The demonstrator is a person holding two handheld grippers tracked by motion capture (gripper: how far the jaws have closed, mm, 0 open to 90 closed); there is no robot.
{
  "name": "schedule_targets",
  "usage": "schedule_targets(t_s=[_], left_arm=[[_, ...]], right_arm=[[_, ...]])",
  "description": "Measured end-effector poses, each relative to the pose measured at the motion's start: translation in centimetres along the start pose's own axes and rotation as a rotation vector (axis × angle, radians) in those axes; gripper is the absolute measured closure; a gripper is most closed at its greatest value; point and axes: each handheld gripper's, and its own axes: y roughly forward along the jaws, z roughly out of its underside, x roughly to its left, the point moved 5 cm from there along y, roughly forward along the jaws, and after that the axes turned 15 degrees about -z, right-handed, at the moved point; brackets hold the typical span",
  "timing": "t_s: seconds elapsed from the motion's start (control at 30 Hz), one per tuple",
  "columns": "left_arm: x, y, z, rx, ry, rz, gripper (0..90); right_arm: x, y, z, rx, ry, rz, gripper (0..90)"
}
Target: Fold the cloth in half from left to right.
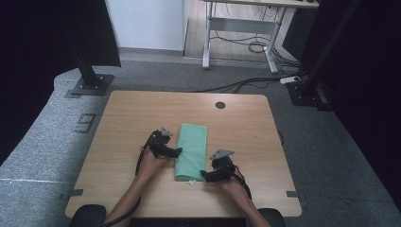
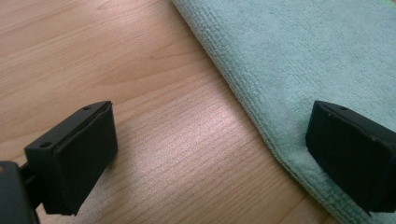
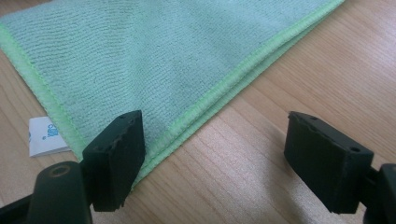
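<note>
Left gripper [image 1: 178, 152] sits right at the long left edge of the green cloth [image 1: 192, 151], and in its own view [image 2: 210, 154] the two black jaws stand wide apart with nothing pinched: bare wood between them, one flat pad [image 2: 86, 161] over the wood, the other [image 2: 352, 154] low over the cloth's rounded folded edge. Whether that pad actually touches the pile is hard to say. It runs off the frame at the bottom right, and the other jaw's mount is cut away at the bottom left.

Right gripper [image 1: 204, 175] waits at the cloth's near right corner, a hand [image 1: 231, 184] behind it. Its view [image 3: 215, 158] shows jaws parted too, nothing clamped; one ridged pad [image 3: 116, 158] hangs over the stitched hem, the other [image 3: 327, 161] over wood well clear of the cloth. Contact with the hem cannot be told.

Now the cloth itself: folded into a long narrow strip, lying flat near the middle of the wooden table [image 1: 246, 123]. Close up, it is a looped, nubbly microfibre, pale green, bordered by a brighter green overlocked hem, with stacked layers showing along that edge. A small white label [image 3: 46, 135] pokes out beside the cloth's corner, its print too small to read and part of it tucked under the fabric. From above, it is just a white speck.

Far side of the cloth, the table has a round dark cable hole [image 1: 220, 105]; the tabletop is a smooth, light wood grain with rounded corners.
</note>
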Motion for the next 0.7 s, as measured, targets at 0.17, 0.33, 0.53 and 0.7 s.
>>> schedule_targets(t_s=[0.17, 0.33, 0.53, 0.7], left_arm=[[0.0, 0.0, 0.0, 0.001, -0.001, 0.001, 2.4], [0.0, 0.0, 0.0, -0.002, -0.003, 0.008, 2.5], [-0.1, -0.8, -0.1, -0.033, -0.024, 0.039, 3.3], [-0.8, -3.0, -0.3, -0.062, 0.014, 0.071, 2.9]], right_arm=[[-0.1, 0.0, 0.1, -0.012, 0.004, 0.0, 19.3], [-0.1, 0.0, 0.1, -0.013, 0.005, -0.001, 18.9], [-0.1, -0.3, -0.1, -0.028, 0.005, -0.009, 18.8], [-0.2, -1.3, -0.4, -0.062, 0.005, -0.007, 16.9]])
